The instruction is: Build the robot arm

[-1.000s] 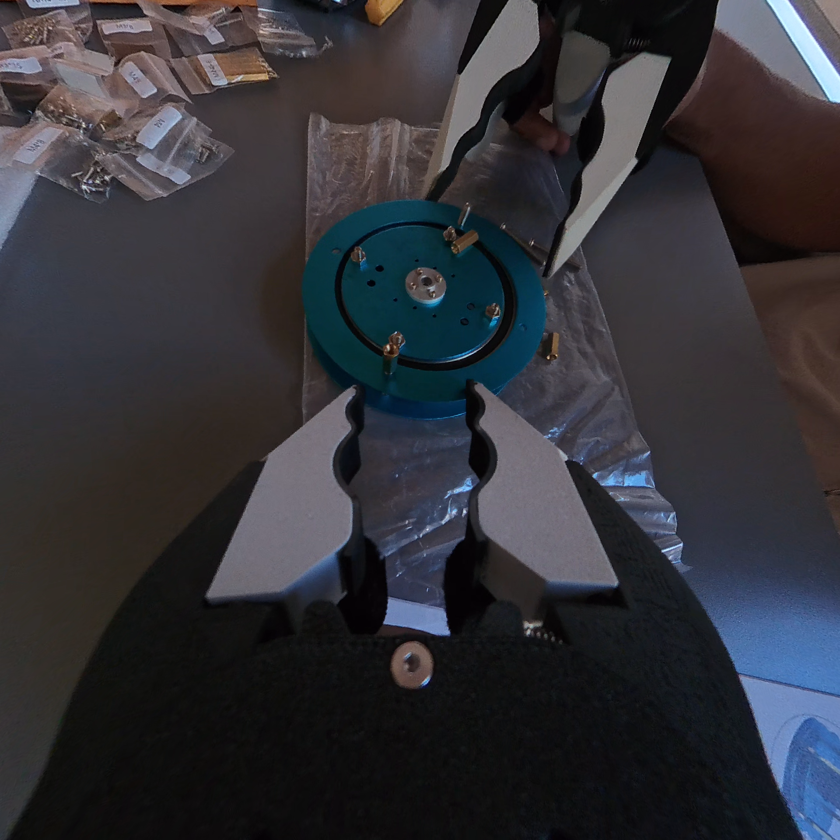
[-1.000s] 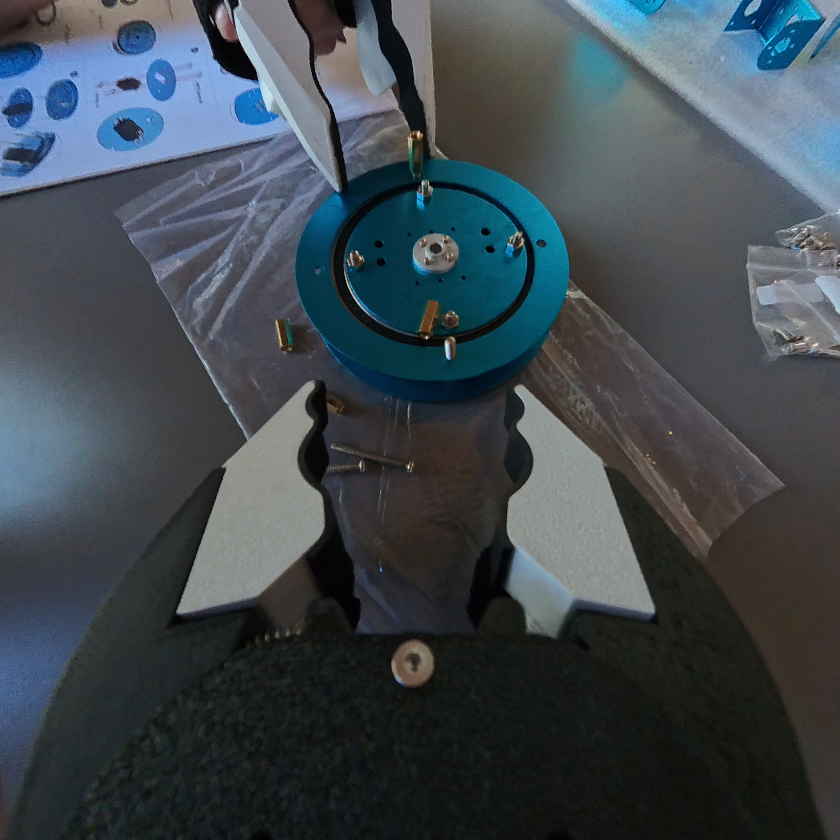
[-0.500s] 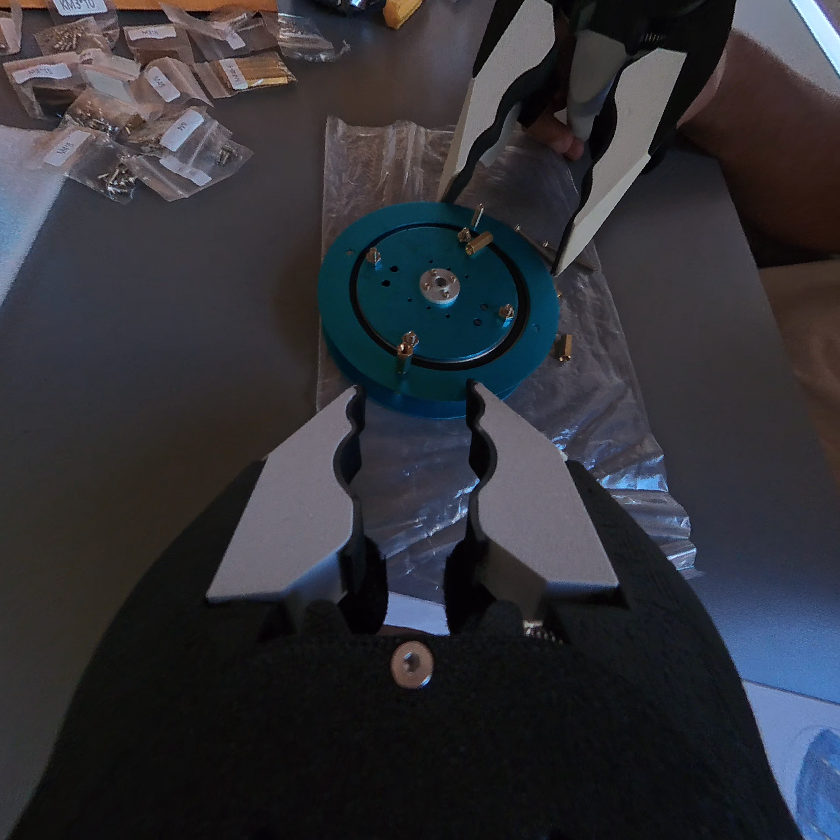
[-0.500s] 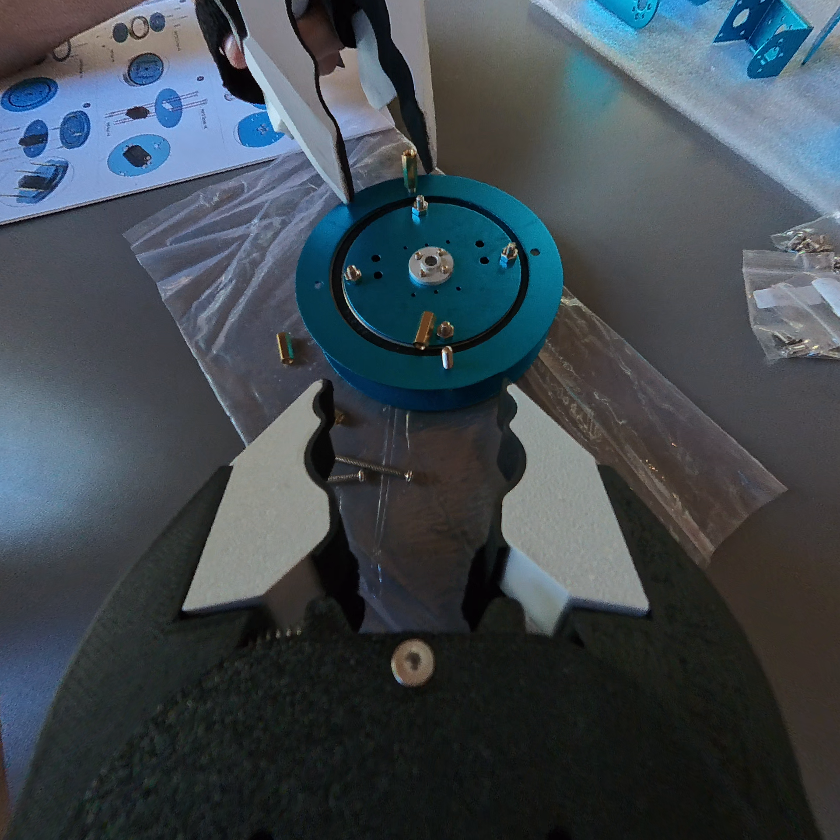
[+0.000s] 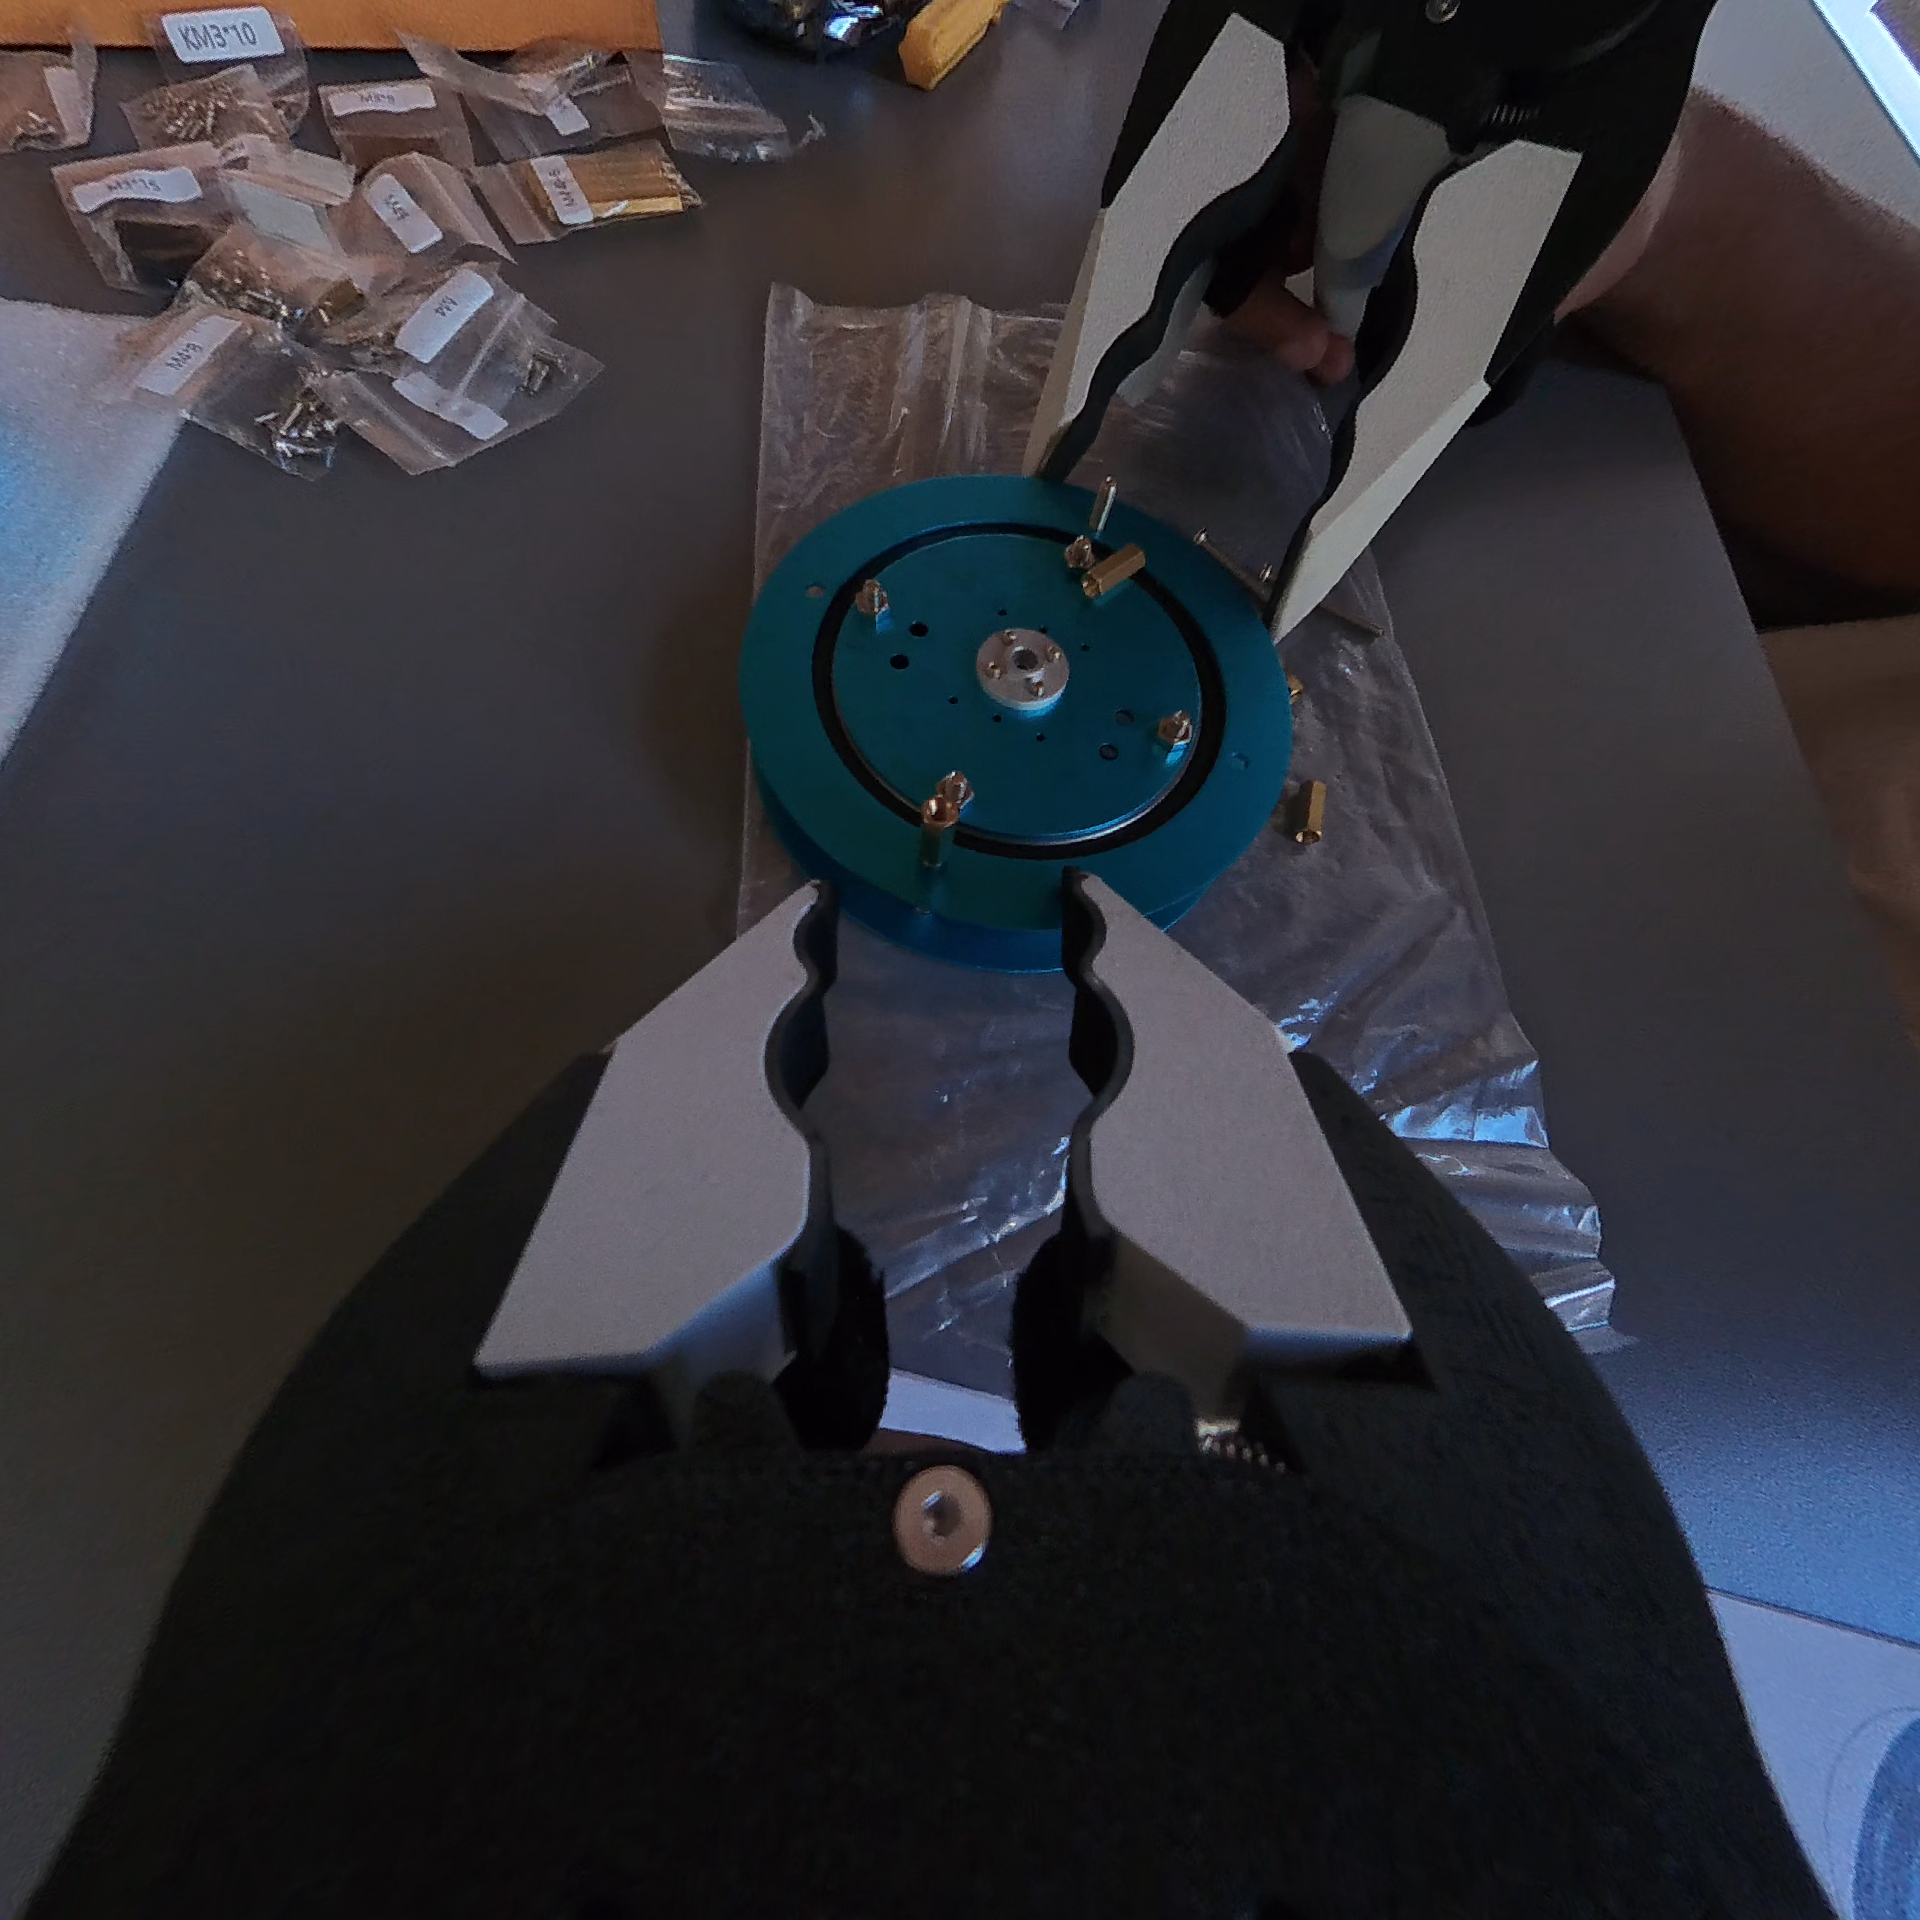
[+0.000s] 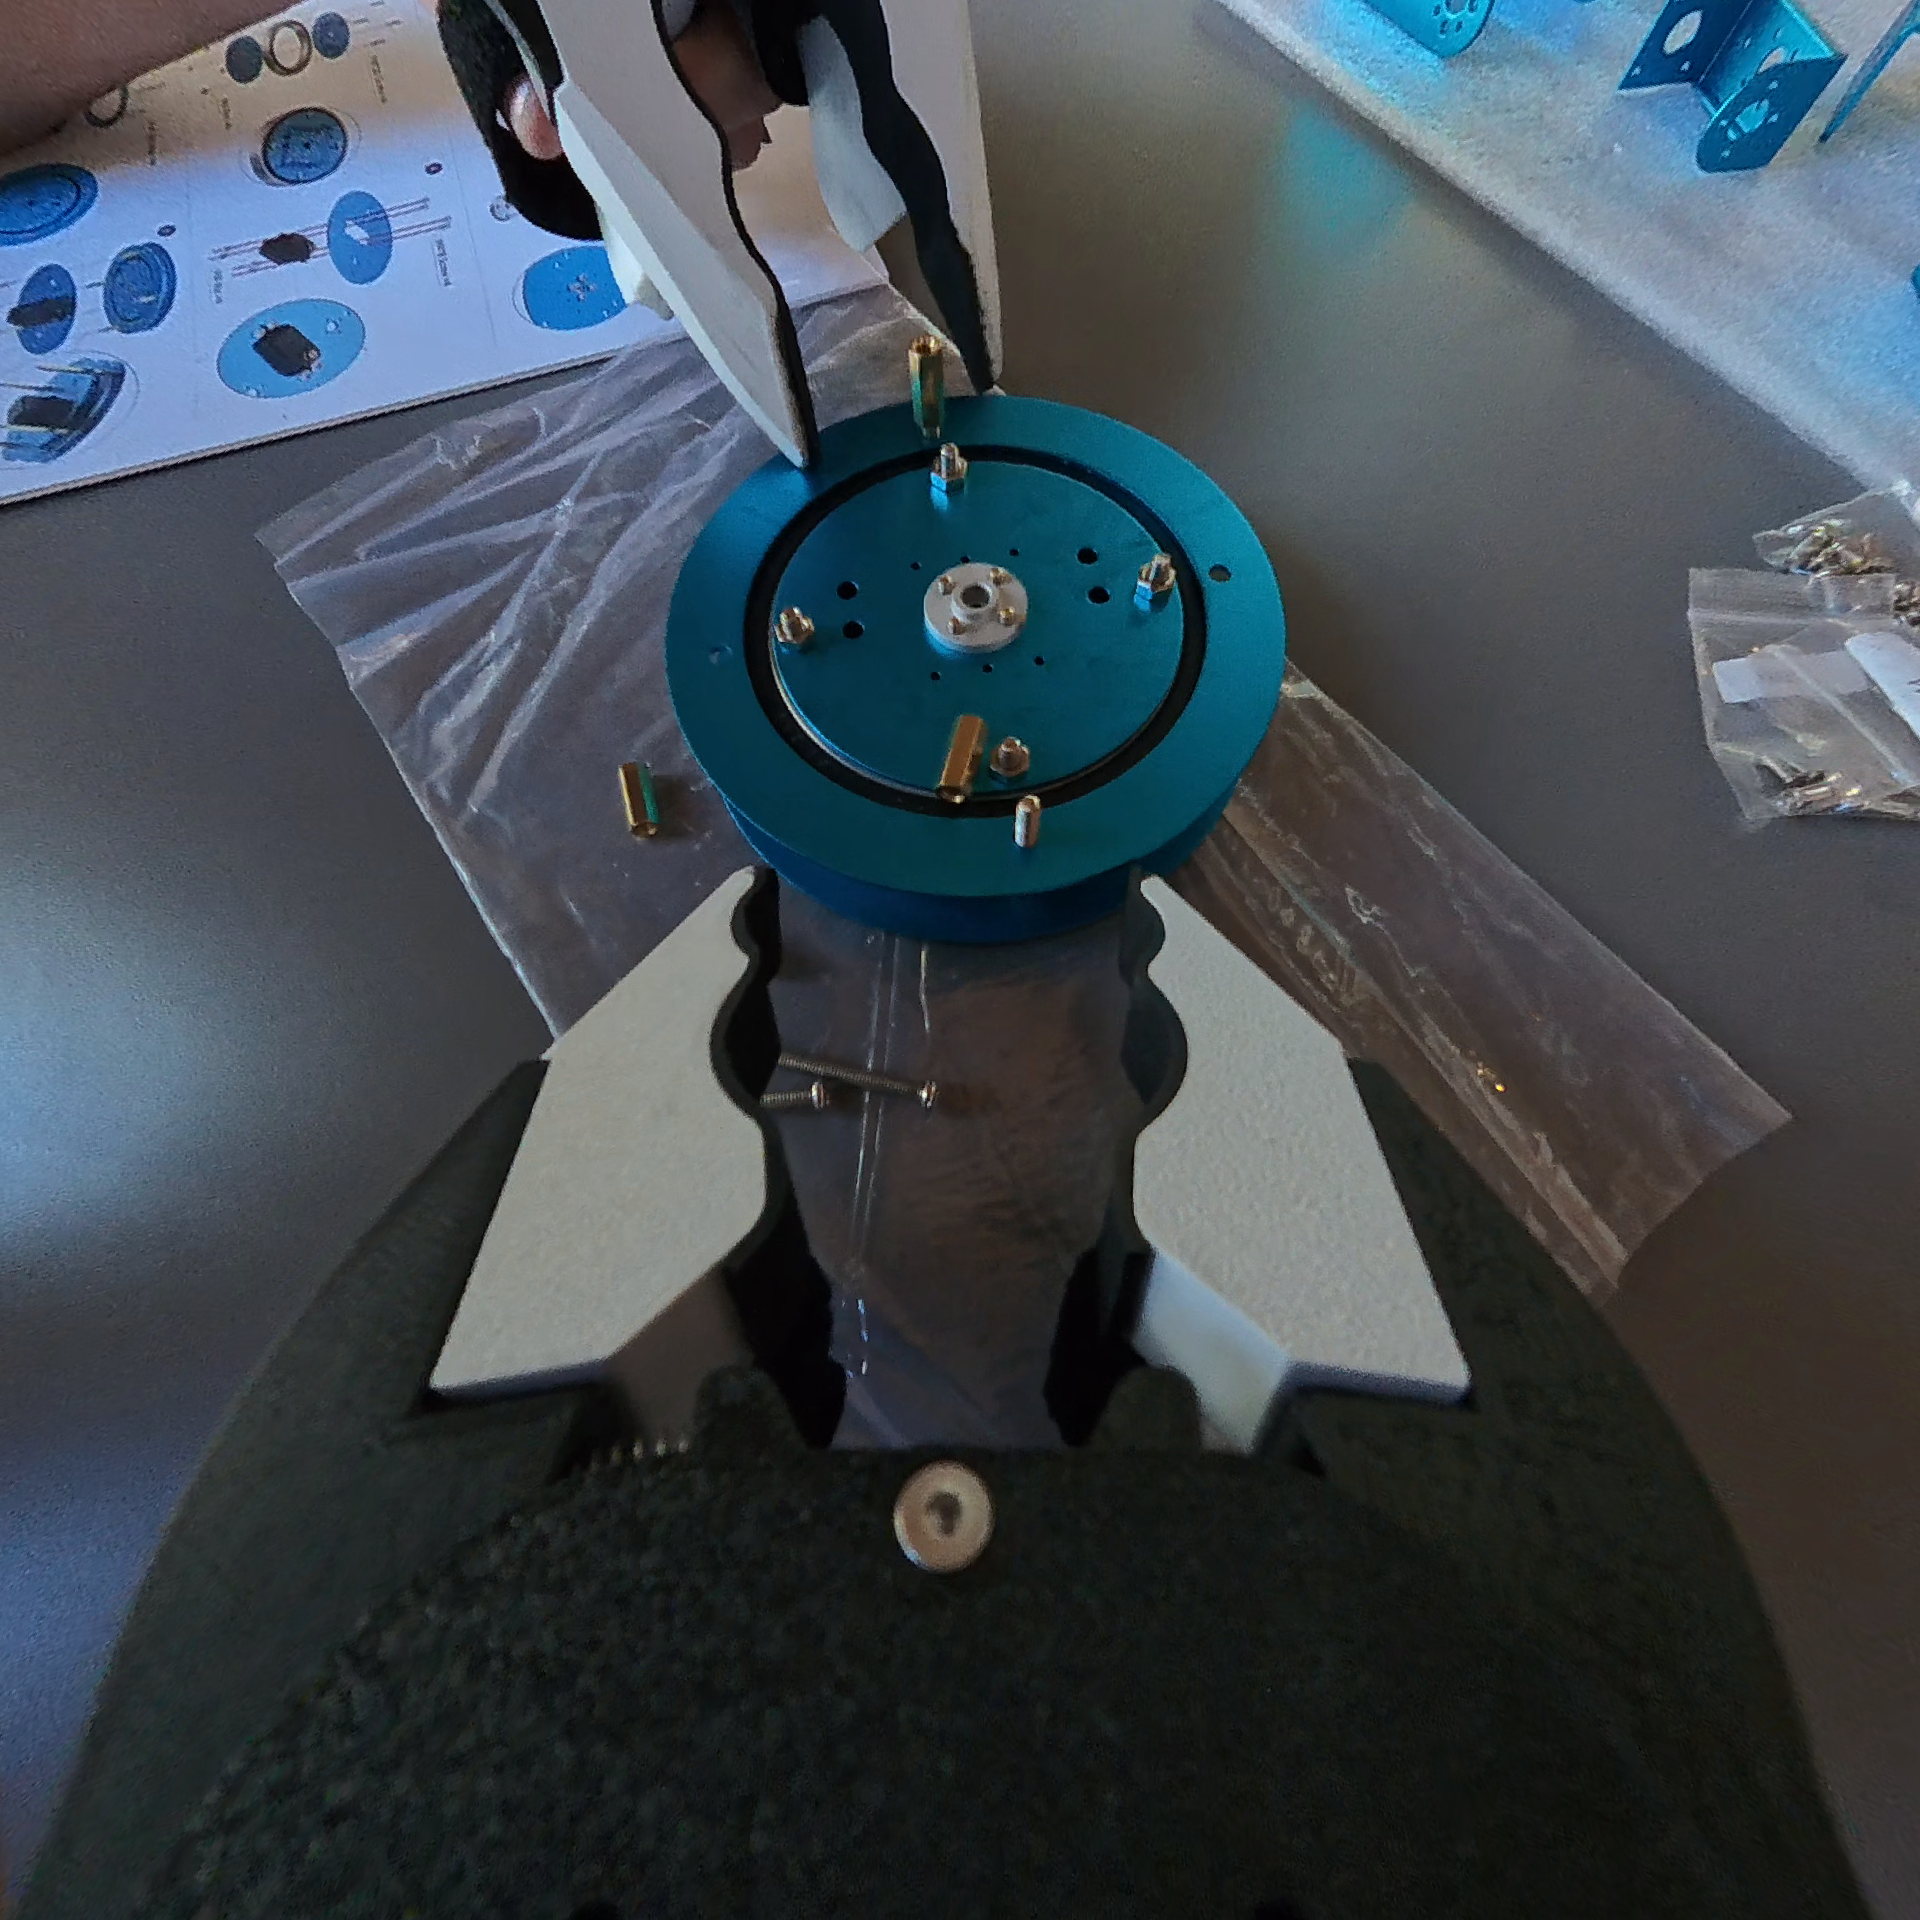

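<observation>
Blue disc lies on a plastic bag. Left gripper, narrowly parted and empty, sits at its near rim; right gripper, wide and empty, opposite. Either could nudge the loose brass post off.

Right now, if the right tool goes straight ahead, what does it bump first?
Probably the blue disc. The open right tool points at its near edge, tips just short of it. Two screws lie on the bag between its fingers, likely passed over.
</observation>
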Tool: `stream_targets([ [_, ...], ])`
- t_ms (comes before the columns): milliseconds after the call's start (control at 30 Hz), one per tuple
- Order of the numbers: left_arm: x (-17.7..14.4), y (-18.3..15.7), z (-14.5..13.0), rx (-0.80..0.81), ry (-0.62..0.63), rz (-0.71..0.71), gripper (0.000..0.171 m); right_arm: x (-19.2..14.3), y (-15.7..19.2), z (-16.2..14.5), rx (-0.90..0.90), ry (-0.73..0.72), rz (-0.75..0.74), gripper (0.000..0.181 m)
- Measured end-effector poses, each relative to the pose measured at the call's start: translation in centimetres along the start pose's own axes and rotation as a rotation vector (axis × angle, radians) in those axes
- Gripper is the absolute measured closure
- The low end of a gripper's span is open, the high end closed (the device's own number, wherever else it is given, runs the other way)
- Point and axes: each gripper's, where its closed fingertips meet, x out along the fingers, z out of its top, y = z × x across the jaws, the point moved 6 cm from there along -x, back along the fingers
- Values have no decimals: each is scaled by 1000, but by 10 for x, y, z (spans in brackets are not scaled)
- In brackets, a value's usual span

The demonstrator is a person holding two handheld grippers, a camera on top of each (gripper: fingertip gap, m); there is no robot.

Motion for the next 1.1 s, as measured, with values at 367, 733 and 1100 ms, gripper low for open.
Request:
stream_targets([
  [367,-1,2,0,-2,1,9,129,2,-1,1,0,0,-11,118],
  [733,1,2,0,-3,-4,12,129,1,-4,1,33,-6,-16,119],
  [1100,0,2,0,-1,-2,12,130,-1,-4,1,36,-15,-10,118],
])
